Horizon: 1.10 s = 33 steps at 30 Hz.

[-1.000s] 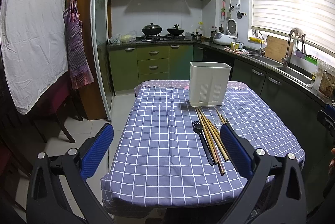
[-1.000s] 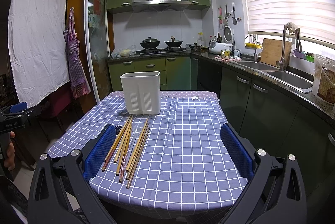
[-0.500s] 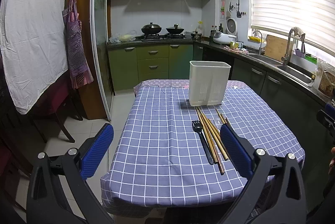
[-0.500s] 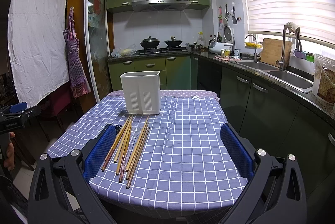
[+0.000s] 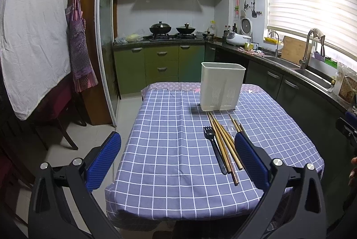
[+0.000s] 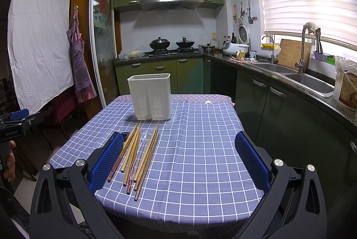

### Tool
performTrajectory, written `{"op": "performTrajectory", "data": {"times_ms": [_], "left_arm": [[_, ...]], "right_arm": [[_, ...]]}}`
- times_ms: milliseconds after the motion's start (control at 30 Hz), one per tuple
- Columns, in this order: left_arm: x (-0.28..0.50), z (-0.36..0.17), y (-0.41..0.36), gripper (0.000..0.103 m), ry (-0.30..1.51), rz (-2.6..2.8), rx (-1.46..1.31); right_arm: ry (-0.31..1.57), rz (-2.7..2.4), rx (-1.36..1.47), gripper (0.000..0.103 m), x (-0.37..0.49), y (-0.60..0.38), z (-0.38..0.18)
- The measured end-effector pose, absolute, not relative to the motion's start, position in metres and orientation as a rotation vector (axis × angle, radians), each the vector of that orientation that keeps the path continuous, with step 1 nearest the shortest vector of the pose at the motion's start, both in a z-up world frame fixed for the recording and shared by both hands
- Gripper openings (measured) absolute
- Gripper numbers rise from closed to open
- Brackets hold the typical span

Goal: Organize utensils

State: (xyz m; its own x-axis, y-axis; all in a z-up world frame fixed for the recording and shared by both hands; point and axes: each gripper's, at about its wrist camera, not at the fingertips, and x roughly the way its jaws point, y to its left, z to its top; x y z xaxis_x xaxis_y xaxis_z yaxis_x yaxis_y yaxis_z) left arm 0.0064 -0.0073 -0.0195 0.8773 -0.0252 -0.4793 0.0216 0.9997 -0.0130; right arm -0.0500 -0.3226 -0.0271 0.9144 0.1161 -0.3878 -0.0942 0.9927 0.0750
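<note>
Chopsticks of tan wood [image 6: 142, 149] lie centre-frame before a white slotted plastic holder [image 6: 151, 96] — both grippers [image 5: 178, 160] [image 6: 178, 163] gape wide, empty; best to pinch one pair mid-length.

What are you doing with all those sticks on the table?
A person holds a left gripper and a right gripper, both open and empty, hovering at the near edge of the table. The chopsticks, a black fork and a clear spoon lie on the checked cloth in front of the white utensil holder. Nothing has been picked up yet.
</note>
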Motion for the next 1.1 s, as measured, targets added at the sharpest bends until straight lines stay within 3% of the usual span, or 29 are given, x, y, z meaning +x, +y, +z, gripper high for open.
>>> {"op": "performTrajectory", "data": {"times_ms": [267, 667, 733, 833, 900, 1100], "left_arm": [[0.046, -0.031, -0.004, 0.097, 0.62, -0.047, -0.031], [0.179, -0.094, -0.023, 0.097, 1.069, -0.107, -0.039], [0.194, -0.103, -0.035, 0.097, 1.117, -0.125, -0.034], [0.211, -0.117, -0.052, 0.095, 1.177, -0.127, -0.033], [0.221, -0.128, -0.063, 0.082, 1.224, -0.127, -0.028], [0.242, -0.15, -0.076, 0.071, 1.308, -0.093, -0.043]], "right_arm": [[0.476, 0.023, -0.014, 0.099, -0.018, -0.321, -0.03], [0.909, 0.18, 0.008, 0.098, 0.114, -0.321, -0.075], [0.966, 0.205, 0.028, 0.089, 0.128, -0.321, -0.083], [1.038, 0.225, 0.048, 0.085, 0.145, -0.321, -0.093], [1.05, 0.223, 0.035, 0.085, 0.154, -0.319, -0.098], [1.084, 0.266, 0.057, 0.079, 0.165, -0.32, -0.107]]}}
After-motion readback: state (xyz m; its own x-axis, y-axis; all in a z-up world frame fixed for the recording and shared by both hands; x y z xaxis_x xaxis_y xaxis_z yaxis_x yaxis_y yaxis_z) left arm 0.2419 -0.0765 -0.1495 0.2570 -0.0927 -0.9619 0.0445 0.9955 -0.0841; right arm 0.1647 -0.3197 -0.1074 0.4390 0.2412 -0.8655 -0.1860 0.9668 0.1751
